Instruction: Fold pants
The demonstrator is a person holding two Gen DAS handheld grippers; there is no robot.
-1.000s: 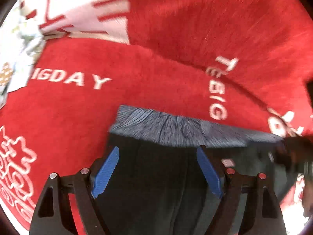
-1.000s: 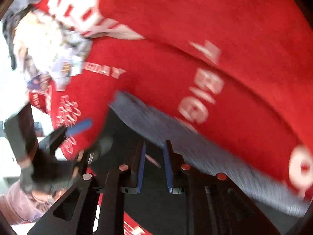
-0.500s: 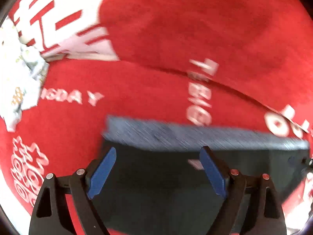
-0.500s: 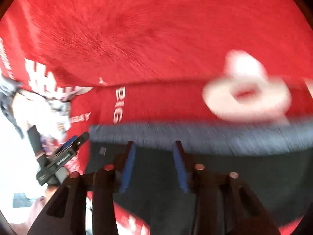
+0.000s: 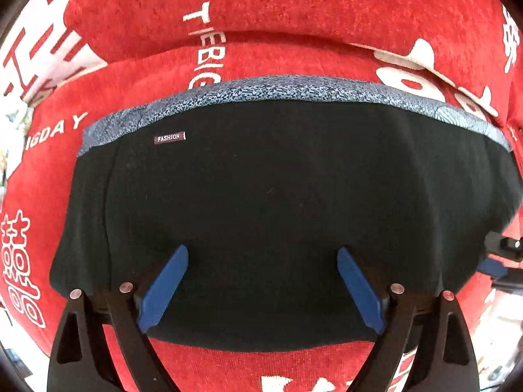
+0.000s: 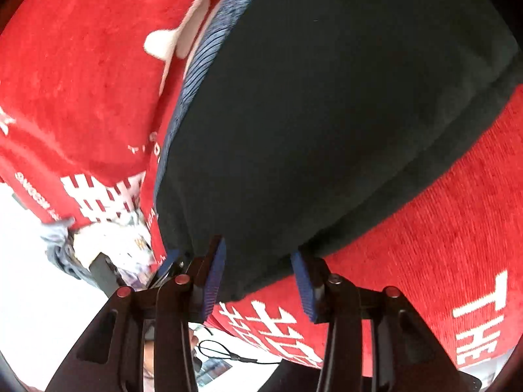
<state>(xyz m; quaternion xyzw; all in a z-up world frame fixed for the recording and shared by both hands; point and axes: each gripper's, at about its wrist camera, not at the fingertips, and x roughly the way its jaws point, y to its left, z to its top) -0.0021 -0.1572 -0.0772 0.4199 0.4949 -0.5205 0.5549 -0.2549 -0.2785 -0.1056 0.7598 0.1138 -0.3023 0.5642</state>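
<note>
Both grippers have let go: the left gripper (image 5: pixel 261 281) hangs above the pants (image 5: pixel 278 202) mid-frame, jaws still spreading, nothing between. Right gripper (image 6: pixel 258 274), jaws apart, at the lower hem. Fold on the red blanket (image 5: pixel 294 6) looks laid.

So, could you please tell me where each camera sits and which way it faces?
Left wrist: on the left tool, looking down on the black pants spread on the red blanket; its own blue fingers opening, nothing between them.
Right wrist: on the right tool, angled down at the pants' edge; fingers apart.
Shared: pants, grey waistband, blanket.
</note>
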